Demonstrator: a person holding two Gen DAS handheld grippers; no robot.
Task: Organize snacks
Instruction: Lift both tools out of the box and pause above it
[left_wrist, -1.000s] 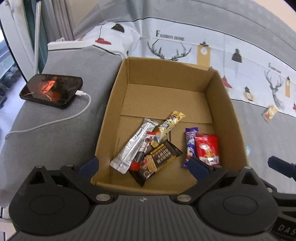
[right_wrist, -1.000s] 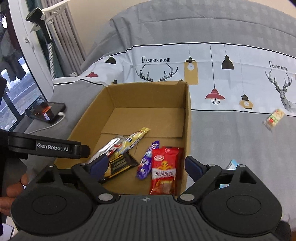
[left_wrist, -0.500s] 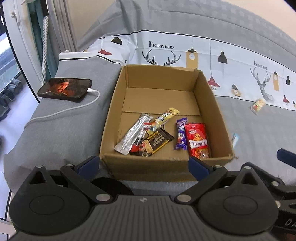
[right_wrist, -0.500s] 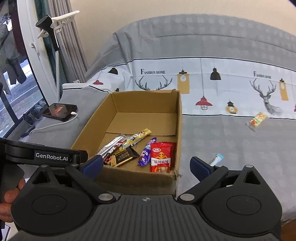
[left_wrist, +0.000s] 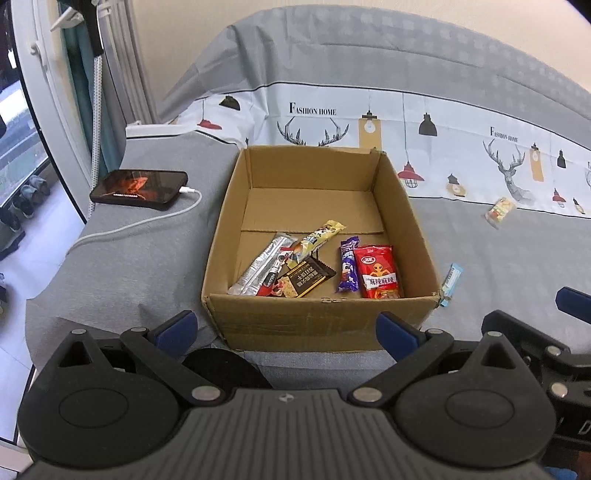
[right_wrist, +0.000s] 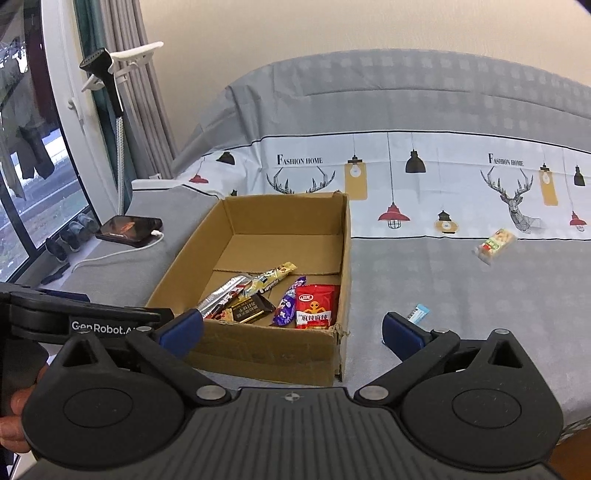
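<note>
Open cardboard box (left_wrist: 317, 321): a brown, shallow, top-open carton is sitting on the grey bedspread (left_wrist: 122, 266), with its flaps folded flat as the floor and its near right corner looking torn and crumpled (right_wrist: 338, 330).
Snacks in the box: five packets are lying in the near half of the floor, while the far half is showing bare cardboard.
Red pouch (left_wrist: 378, 271): a flat, glossy red packet with a white logo and a cartoon figure is lying closest to the right wall, lengthwise.
Purple wrapper (left_wrist: 348, 269): a slim purple bar is lying just beside the red pouch on its left, touching or nearly touching it.
Yellow stick (left_wrist: 317, 237): a long pale yellow printed wrapper is lying diagonally, its lower end resting over the silver one.
Silver sachet (left_wrist: 260, 267): a long, crinkled foil strip with a red and black end is slanting toward the left wall.
Dark bar (left_wrist: 306, 278): a black and gold wrapper is lying across the foot of the silver sachet.
Snacks outside: a small light-blue wrapper (right_wrist: 419, 313) is lying on the bedspread just beside the box's right wall; a clear packet with a green and red label (right_wrist: 495, 245) is lying well apart, near the patterned white band.
Black phone (left_wrist: 139, 188): it is lying left of the box, with a white cable (left_wrist: 147, 221) plugged in.
Left gripper (left_wrist: 286, 328): it is hovering in front of the box's near wall, fingers spread wide, grasping nothing.
Right gripper (right_wrist: 291, 332): it is hovering over the box's near right corner, released, fingers wide and empty.
</note>
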